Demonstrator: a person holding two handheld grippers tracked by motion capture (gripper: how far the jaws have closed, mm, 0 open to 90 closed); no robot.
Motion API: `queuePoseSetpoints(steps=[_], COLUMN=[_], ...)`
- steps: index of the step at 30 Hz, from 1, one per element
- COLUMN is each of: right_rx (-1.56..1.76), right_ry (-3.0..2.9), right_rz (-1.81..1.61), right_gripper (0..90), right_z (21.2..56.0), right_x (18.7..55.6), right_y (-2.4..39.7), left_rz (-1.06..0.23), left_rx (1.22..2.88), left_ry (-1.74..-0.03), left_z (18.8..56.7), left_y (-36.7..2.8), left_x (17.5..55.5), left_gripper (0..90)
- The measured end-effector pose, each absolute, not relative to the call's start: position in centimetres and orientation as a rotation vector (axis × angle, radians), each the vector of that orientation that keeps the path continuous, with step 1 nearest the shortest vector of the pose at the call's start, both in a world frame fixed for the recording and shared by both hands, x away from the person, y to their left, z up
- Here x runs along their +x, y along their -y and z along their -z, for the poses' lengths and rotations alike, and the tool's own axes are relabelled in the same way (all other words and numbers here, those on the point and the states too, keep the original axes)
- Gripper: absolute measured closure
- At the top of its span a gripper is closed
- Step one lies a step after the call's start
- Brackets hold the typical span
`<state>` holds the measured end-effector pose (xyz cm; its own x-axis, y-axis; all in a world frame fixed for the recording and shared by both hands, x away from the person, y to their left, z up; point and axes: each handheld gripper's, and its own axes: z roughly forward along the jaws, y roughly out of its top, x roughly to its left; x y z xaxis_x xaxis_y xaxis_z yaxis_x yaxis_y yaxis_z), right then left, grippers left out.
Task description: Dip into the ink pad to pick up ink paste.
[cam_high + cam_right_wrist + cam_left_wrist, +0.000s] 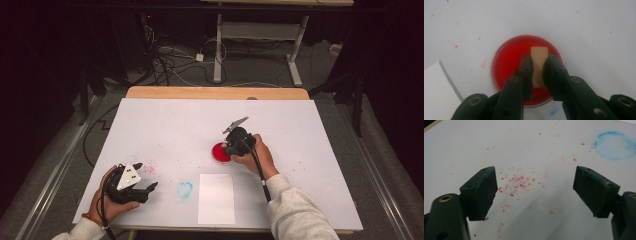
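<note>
Two grippers on the white sheet, one clamped on a small wooden block over the red dish

Nearest you, a blank white paper card [216, 198] lies flat at the front edge of the table [215, 93], which is covered by a large white sheet [300, 130]. Your left gripper [147, 176] rests low at the front left, tipped toward the middle, and its jaws stand wide apart with nothing between them. In the left gripper view, a scatter of red specks [516, 182] lies on the sheet between those jaws, and a faint blue ring stain [615, 145] sits farther off to the upper right. From above, that blue stain is just left of the card.

Farther in, near the middle of the sheet, your right gripper [226, 149] points down over a round red dish [220, 152]. Its jaws are drawn in narrow and pinch a small tan wooden block [539, 65], which stands between the pads with its upper end showing past the tips. The block sits over the red inside of the dish; whether it touches the red surface you cannot tell. The card's corner shows at the lower left of the right gripper view, just beside the dish
</note>
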<state>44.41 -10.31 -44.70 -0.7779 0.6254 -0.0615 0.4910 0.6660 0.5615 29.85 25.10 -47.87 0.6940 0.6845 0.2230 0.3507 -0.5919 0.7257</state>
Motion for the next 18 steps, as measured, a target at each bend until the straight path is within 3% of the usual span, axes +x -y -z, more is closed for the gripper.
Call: queuePoseSetpoints(steps=[18], right_rx=[0.778], right_ry=[-2.557], right_rz=[-0.879], right_gripper=[76.5], right_z=[38.7], right_x=[41.9], right_y=[10.2], left_rz=[-0.647], left_rx=[2.229], left_ry=[-0.791], left_z=[47.8], left_y=[-25.1], left_x=[29.9], left_gripper=[18.9])
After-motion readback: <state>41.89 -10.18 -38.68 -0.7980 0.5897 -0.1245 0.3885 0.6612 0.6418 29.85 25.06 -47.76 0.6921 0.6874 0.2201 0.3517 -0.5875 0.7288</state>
